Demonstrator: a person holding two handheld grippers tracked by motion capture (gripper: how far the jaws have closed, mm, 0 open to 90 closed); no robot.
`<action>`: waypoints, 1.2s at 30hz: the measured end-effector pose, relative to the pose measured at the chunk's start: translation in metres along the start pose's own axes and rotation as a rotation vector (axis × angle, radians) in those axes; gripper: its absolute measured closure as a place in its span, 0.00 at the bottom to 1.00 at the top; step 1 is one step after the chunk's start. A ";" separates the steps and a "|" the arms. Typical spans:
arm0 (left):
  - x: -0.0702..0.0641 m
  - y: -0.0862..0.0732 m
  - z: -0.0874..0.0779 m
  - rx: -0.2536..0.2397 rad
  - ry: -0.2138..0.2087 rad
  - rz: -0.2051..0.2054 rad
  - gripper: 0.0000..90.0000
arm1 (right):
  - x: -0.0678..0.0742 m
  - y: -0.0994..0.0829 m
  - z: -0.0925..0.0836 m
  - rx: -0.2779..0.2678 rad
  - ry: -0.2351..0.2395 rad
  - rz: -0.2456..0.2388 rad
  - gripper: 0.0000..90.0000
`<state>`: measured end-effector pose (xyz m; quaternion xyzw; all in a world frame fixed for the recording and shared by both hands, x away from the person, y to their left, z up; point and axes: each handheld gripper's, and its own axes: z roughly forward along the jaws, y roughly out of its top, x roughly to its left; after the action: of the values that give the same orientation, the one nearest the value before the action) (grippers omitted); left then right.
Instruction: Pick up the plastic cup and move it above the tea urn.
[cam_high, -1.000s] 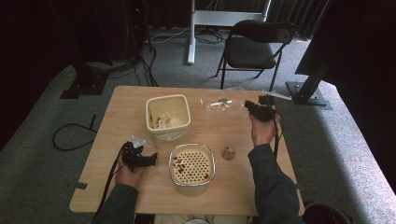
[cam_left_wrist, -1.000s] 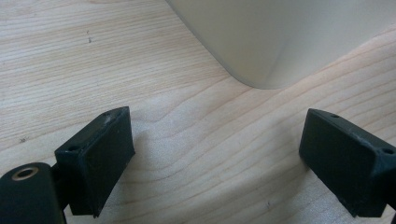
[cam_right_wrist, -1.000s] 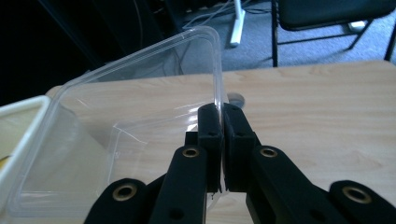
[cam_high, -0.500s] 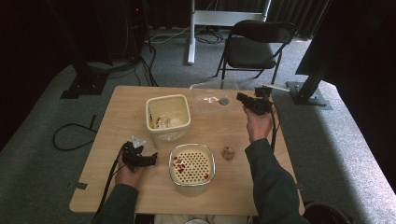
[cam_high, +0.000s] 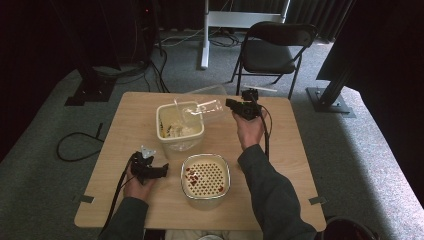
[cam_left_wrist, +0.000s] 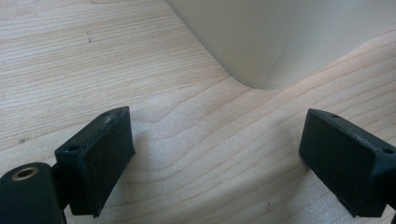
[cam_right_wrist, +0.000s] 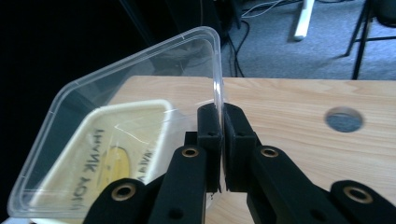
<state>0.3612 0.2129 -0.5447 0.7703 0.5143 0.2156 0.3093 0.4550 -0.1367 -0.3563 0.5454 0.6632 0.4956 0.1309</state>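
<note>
High view, left to right: left gripper resting at about 7 o'clock on the table, jaws wide apart and empty, just beside the perforated container; cream tub at centre; clear lid tilted over the tub's 2 o'clock corner, long axis running from 9 to 3 o'clock; right gripper at the lid's 3 o'clock end, jaws clamped tight on its rim, nearer hand for seating lid on tub
</note>
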 end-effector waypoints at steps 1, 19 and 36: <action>0.000 0.000 0.000 -0.001 0.001 0.000 0.12 | 0.004 -0.001 0.003 0.001 0.026 0.007 0.93; 0.000 0.000 0.000 -0.002 0.002 0.000 0.12 | 0.011 -0.006 -0.011 -0.079 0.191 -0.003 0.60; 0.000 0.000 0.001 -0.004 0.004 -0.001 0.12 | -0.034 -0.024 -0.026 -0.013 0.081 -0.110 0.57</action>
<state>0.3615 0.2124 -0.5451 0.7689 0.5150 0.2179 0.3101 0.4344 -0.1770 -0.3758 0.4866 0.6936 0.5139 0.1346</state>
